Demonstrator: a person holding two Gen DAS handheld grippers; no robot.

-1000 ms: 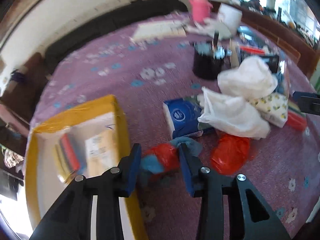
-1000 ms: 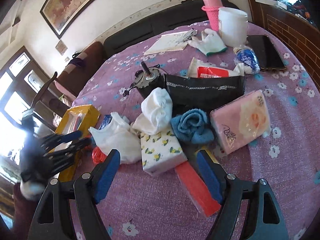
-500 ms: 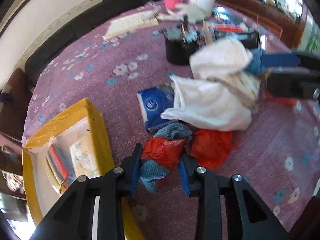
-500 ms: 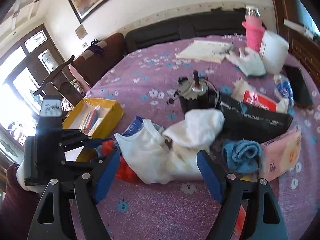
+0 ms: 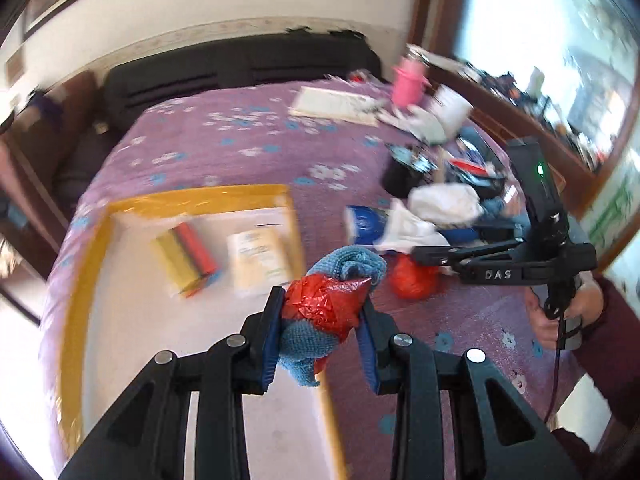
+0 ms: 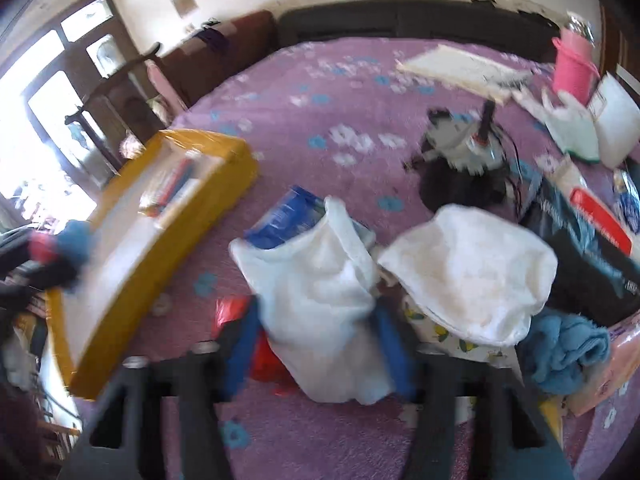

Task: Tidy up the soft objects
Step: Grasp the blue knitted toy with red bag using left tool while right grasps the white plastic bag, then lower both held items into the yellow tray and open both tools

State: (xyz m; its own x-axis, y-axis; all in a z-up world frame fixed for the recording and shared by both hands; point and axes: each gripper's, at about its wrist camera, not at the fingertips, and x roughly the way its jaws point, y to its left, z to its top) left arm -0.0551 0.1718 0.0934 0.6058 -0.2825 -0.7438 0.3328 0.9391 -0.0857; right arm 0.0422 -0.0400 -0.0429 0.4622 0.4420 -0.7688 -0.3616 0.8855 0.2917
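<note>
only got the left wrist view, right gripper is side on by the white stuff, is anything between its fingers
Observer: Yes. In the right wrist view the white bag sits between the fingers of the right gripper, and the jaws are closing on it.
Operator: whats under the other white lump next to it
Observer: A lemon-print pack is tucked under that white towel.
Operator: anything soft past that, my view is blocked there
Observer: A pink tissue pack lies at the right edge, with a blue towel bunched against it.
</note>
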